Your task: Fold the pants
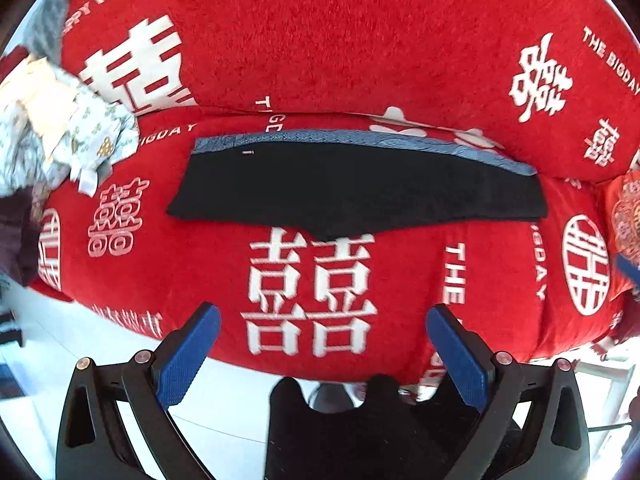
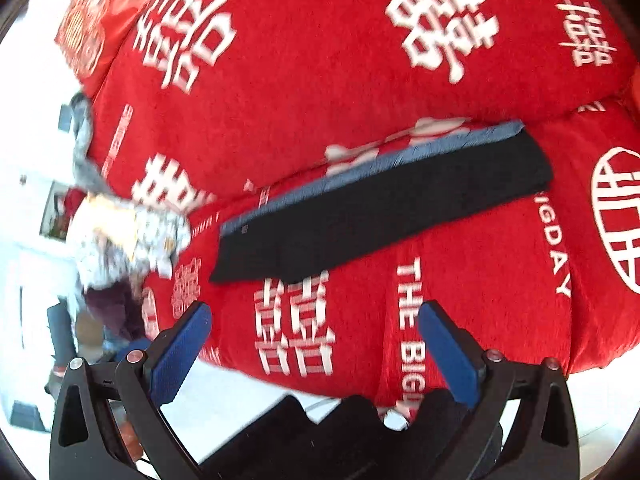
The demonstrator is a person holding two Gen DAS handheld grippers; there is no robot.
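Pants (image 1: 356,188) lie folded on the sofa, beyond both empty, spread claws (image 1: 322,340) (image 2: 314,338).

Black pants (image 1: 352,190) lie folded flat into a long band across a red sofa seat (image 1: 200,280), a grey-blue inner layer showing along the far edge and a small white tag near the 10 o'clock corner; a short dark point juts from the near edge toward 6 o'clock. From the right wrist the pants (image 2: 384,208) slant from 8 toward 2 o'clock
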